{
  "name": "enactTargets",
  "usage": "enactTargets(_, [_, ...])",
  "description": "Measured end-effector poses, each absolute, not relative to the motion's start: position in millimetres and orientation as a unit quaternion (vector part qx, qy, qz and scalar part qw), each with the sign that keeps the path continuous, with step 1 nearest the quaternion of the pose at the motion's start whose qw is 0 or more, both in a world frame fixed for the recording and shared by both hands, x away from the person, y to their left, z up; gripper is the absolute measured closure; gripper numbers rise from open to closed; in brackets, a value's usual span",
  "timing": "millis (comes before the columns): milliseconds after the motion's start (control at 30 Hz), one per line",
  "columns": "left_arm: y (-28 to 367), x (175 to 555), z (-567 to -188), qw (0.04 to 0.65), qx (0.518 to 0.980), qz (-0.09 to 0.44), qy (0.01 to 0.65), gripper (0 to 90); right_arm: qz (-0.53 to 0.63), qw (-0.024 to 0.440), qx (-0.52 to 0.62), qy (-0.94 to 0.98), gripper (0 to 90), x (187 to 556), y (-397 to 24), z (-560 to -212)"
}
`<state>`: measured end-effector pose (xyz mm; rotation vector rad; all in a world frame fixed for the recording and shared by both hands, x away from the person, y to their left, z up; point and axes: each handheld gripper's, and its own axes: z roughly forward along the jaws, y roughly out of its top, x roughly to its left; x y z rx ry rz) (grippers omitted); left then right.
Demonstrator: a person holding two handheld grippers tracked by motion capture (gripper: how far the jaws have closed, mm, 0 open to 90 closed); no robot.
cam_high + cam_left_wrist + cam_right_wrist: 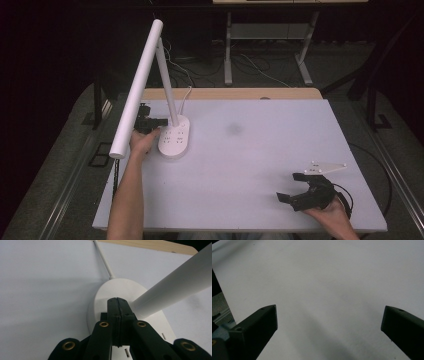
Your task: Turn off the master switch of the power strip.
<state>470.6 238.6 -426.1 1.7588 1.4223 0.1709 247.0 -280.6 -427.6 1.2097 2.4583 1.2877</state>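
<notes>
A: So, starting with the biggest thing: the white table (280,165) takes up the middle and lower part of the high view, with a strip of bare wood along its far edge.

B: And the desk lamp (174,137)?

A: It sits in the left-centre of the high view. Its oval base lies flat on the table, a thin stem rises from the base's far end, and the long white lamp head (137,87) slants from the top centre-left down toward the left edge of the table. A white cord (184,99) runs from the base toward the far edge.

B: Where is the left gripper (162,121)?

A: Just left of the lamp base in the high view, tips at the foot of the stem. In the left gripper view its black jaws are pressed flat together with nothing between them, their tips over the white base (100,302), just beside where the stem (175,287) meets it. Whether they touch the base, I can't tell.

B: And the right gripper (291,186)?

A: Lower right of the high view, well apart from the lamp. Its jaws are spread wide over bare table, empty; the right gripper view shows one at each lower corner.
</notes>
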Motion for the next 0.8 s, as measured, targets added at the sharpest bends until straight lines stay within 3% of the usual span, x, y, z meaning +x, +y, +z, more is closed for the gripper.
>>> enactTargets(800, [235.4, 474.0, -424.4, 0.405, 0.706, 0.065, 0.577, 90.0, 0.418, 0.060, 0.401, 0.813, 0.0, 246.6, -280.6, -428.4])
